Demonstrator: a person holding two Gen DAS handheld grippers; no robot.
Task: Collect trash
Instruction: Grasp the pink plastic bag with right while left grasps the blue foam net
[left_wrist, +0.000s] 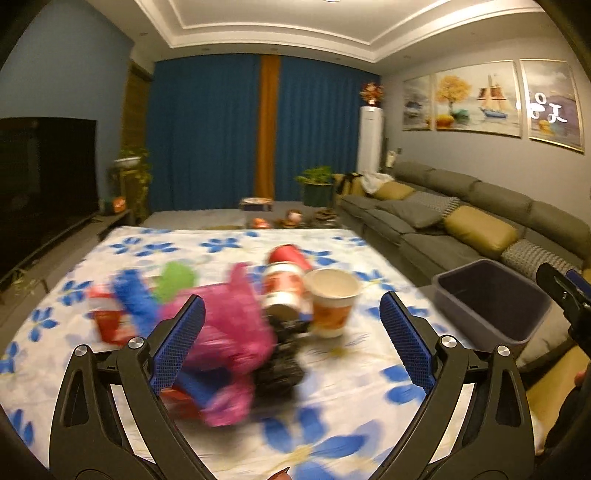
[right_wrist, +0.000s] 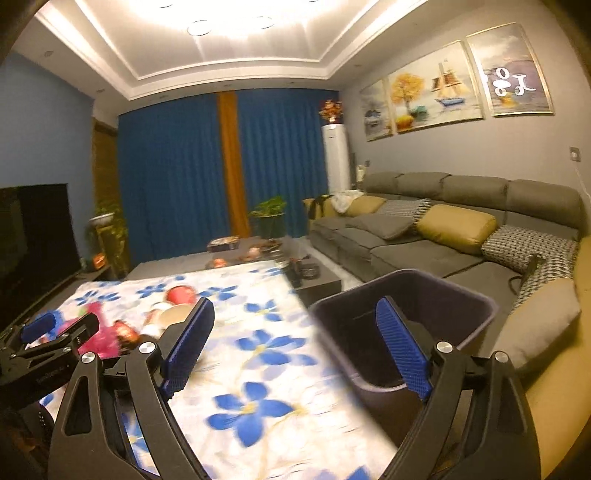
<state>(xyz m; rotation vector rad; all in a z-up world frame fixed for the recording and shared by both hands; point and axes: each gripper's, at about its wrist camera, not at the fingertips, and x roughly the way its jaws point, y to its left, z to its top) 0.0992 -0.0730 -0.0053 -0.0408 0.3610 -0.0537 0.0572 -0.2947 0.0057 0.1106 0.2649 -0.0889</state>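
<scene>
A blurred heap of trash lies on the flowered tablecloth (left_wrist: 229, 240): a pink plastic bag (left_wrist: 229, 325), a crumpled black piece (left_wrist: 280, 365), a paper cup (left_wrist: 332, 299), a red-and-white container (left_wrist: 284, 288), a red cup (left_wrist: 290, 254) and blue, green and red scraps. My left gripper (left_wrist: 293, 339) is open just in front of the heap, with the pink bag and black piece showing between its pads and nothing held. My right gripper (right_wrist: 295, 347) is open and empty at the table's right edge, its right finger over the dark bin (right_wrist: 461, 291).
The dark bin (left_wrist: 491, 299) stands beside the table's right edge, in front of a grey sofa (left_wrist: 461, 218) with cushions. A low coffee table (right_wrist: 314, 280) with small items is beyond the table. A television (left_wrist: 44, 166) stands at the left. My left gripper (right_wrist: 61, 326) shows over the heap.
</scene>
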